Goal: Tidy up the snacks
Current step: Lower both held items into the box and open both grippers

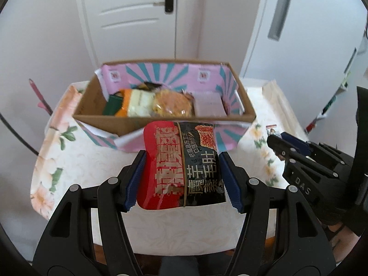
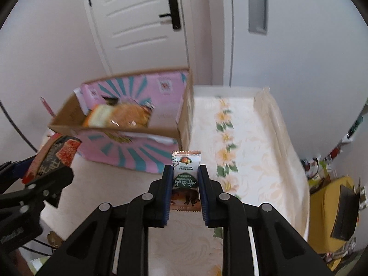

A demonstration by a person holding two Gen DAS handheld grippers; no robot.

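My left gripper [image 1: 181, 158] is shut on a red and black snack packet [image 1: 181, 165] and holds it above the table, just in front of the cardboard box [image 1: 161, 120]. The box holds several snacks, among them a round orange cake [image 1: 172, 105]. My right gripper [image 2: 185, 172] is shut on a small white and green snack packet [image 2: 185, 172], right of the box [image 2: 181, 124]. The left gripper with its packet [image 2: 55, 158] shows at the left of the right wrist view. The right gripper [image 1: 278, 142] shows at the right of the left wrist view.
The table [image 1: 80, 161] has a floral cloth [image 2: 248, 151]. A white door [image 1: 133, 16] and wall stand behind the box. A yellow object [image 2: 331, 209] and clutter sit beyond the table's right edge.
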